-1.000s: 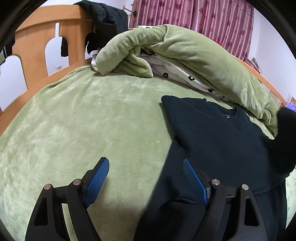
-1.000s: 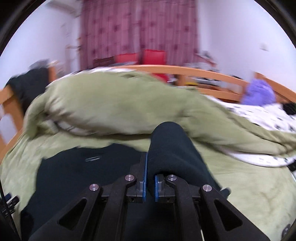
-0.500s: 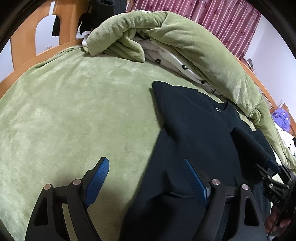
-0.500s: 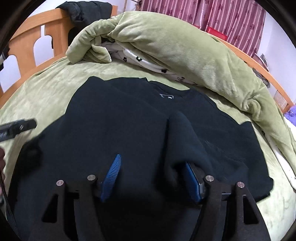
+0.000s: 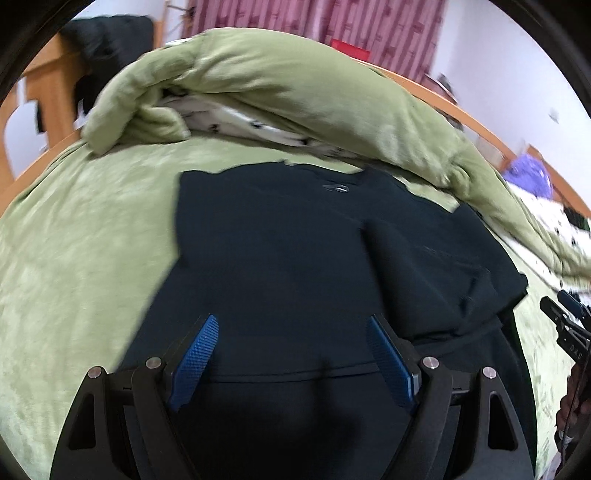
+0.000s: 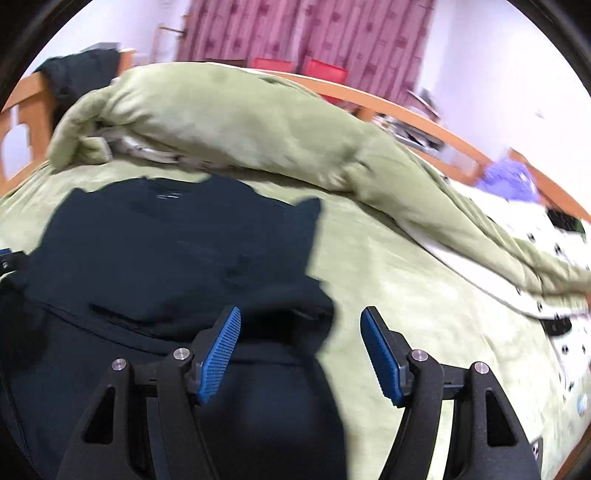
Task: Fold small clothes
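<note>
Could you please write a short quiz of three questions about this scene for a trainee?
1. True or false: the left tongs grip the dark navy long-sleeved shirt.
2. What lies behind the shirt? A) rolled green plush duvet B) cardboard box C) laundry basket
3. Fill in: the right tongs stand ___.

Key: 1 false, both tongs are open and hold nothing; 2 A; 3 open.

Both fisheye views look forward and slightly down along their own spread fingers, from close above a bed. The left wrist view centres on the dark sweater (image 5: pixel 280 251); the right wrist view has it at lower left (image 6: pixel 155 258). Both share the rumpled green duvet (image 5: pixel 280 92) (image 6: pixel 229 122) across the upper frame and pink curtains (image 5: pixel 332 22) (image 6: pixel 306 33) at top.
</note>
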{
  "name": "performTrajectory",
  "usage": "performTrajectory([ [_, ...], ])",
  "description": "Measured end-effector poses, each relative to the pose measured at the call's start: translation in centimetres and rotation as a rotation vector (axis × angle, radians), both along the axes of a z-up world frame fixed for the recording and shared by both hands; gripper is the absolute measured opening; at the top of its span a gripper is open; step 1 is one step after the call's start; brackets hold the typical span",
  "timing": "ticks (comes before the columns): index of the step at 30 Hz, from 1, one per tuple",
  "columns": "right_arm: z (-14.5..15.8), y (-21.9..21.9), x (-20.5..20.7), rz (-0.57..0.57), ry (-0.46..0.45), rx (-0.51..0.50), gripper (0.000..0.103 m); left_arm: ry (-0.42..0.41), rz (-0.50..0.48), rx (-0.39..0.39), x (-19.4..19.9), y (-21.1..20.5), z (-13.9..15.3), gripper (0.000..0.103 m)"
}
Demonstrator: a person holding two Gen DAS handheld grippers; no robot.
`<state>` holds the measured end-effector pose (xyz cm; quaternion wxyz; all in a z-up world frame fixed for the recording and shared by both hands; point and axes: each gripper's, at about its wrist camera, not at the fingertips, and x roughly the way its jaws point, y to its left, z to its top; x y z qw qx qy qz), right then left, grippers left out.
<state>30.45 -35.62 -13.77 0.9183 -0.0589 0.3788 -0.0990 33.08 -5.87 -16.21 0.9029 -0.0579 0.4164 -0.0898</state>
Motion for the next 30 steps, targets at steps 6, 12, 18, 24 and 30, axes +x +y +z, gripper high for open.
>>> performTrajectory([
  [6, -3.1, -4.8, -0.6, -0.025, 0.027, 0.099, 0.066, -0.036, -0.116, 0.04, 0.3, -6.9, 0.4, 0.077],
  [12, -5.0, -6.6, 1.2, -0.011, 0.012, 0.177, 0.066, -0.051, -0.226, 0.037, 1.4, -12.9, -0.4, 0.061],
  [18, -6.1, -6.6, 1.8, 0.046, 0.006, 0.26, 0.066, -0.023, -0.306, 0.011, 3.1, -16.9, -2.7, 0.047],
  [24, -7.1, -6.2, 2.7, 0.043, 0.016, 0.276, 0.066, 0.001, -0.356, -0.032, 3.2, -19.4, -4.1, 0.024],
  [30, -7.8, -6.1, 4.4, -0.017, 0.021, 0.228, 0.053, -0.076, -0.294, -0.068, 3.1, -17.1, -2.1, 0.011],
])
